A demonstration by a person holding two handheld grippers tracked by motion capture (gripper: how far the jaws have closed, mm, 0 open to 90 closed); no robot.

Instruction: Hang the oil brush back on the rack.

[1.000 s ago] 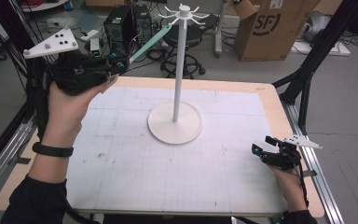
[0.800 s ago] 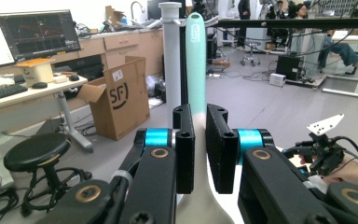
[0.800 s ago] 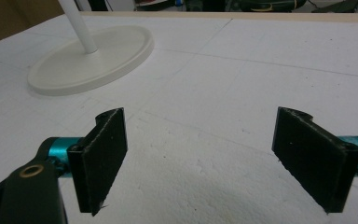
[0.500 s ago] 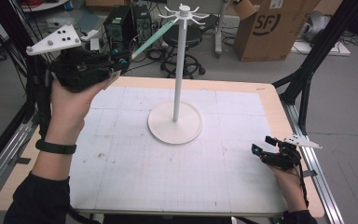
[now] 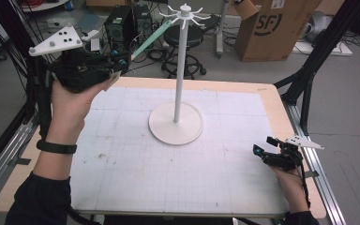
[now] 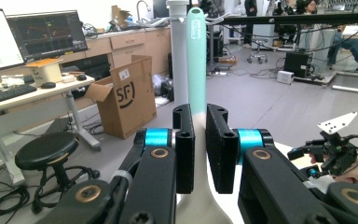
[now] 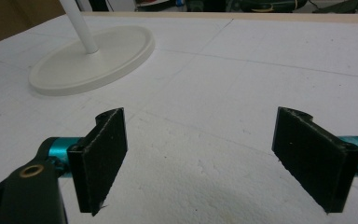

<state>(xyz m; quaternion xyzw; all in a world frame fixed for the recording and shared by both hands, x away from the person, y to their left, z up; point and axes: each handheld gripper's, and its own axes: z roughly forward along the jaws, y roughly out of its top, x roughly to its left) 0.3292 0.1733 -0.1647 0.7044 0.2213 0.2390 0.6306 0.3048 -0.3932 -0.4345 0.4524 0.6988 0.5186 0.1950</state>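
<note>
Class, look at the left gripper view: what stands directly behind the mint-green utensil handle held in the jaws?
Behind the mint-green handle, gripped by the left gripper, rises the white stand's pole. The handle and jaws cover the pole's lower part, and the base is hidden there.

Long mint-green, white-ended utensil clamped between the left tool, tip beside the white rack top

Grey floor strewn with cables beyond the table; a black stool, an SF cardboard box, wooden cabinets, a desk with monitors
</note>
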